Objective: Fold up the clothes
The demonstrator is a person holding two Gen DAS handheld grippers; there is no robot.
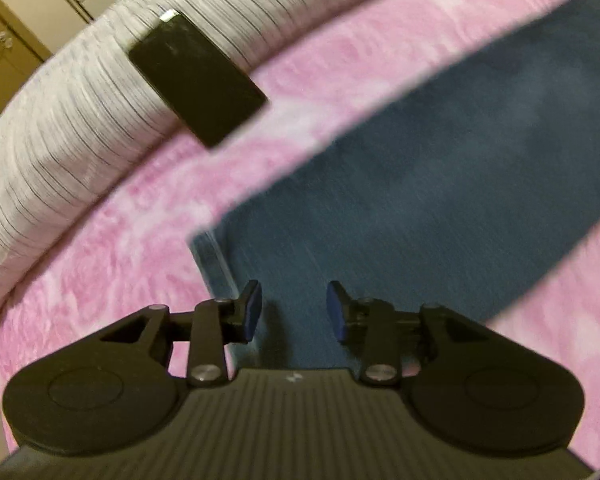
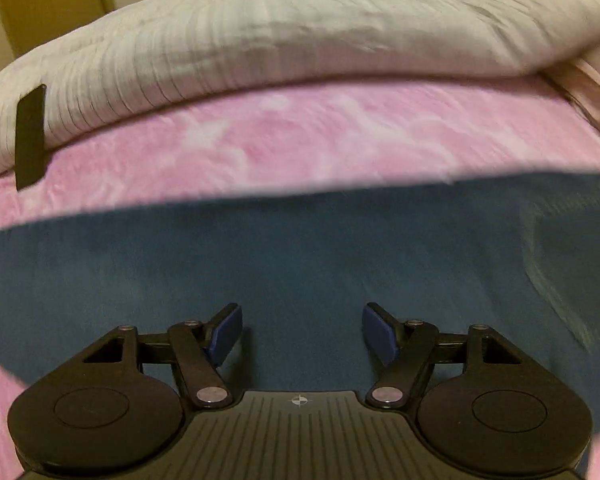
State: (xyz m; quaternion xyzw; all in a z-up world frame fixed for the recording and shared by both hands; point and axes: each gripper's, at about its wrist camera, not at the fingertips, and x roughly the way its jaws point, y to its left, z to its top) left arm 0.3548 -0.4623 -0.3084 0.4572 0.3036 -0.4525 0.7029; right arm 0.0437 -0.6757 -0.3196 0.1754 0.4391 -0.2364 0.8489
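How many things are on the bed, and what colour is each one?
Dark blue cloth garment: 1
Pink fuzzy blanket: 1
Pale grey striped quilt: 1
Black flat rectangular slab, probably a phone: 1
Total: 4

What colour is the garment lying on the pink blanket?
Dark blue garment, plain with no pattern visible; clearest in the right wrist view.

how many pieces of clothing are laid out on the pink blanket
1: a dark blue garment lies flat on the pink blanket, under both open grippers, left and right. Others outside the frames may be hidden.
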